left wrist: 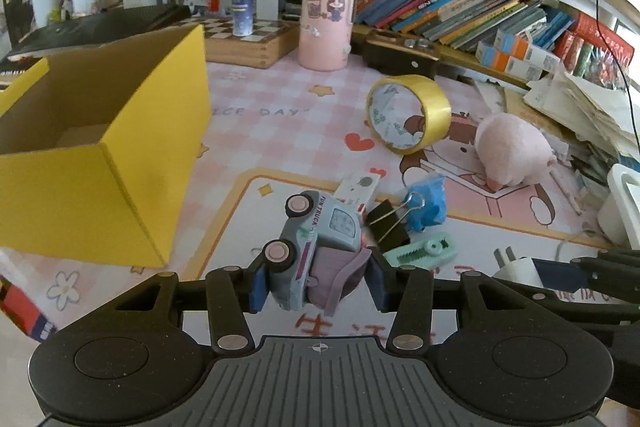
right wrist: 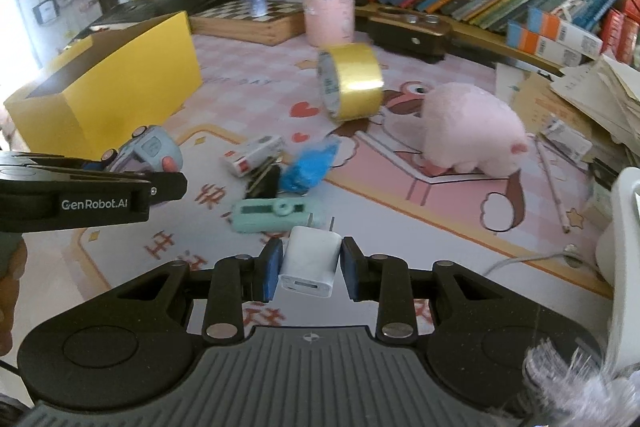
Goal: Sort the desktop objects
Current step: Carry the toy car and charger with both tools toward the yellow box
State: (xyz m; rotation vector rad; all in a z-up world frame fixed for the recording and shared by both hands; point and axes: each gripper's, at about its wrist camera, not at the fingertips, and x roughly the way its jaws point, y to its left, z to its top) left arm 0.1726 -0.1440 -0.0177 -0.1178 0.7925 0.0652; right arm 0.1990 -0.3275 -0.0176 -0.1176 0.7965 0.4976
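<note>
My left gripper is shut on a grey-blue toy truck, tilted, held just above the pink mat; the truck also shows in the right wrist view. My right gripper is shut on a white charger plug, which also shows in the left wrist view. An open yellow box stands to the left. On the mat lie a black binder clip, a green tape dispenser, a blue crumpled item, a small white box, a yellow tape roll and a pink plush.
A pink canister, a chessboard box with a spray bottle, and a row of books stand at the back. Stacked papers and a white container are at the right.
</note>
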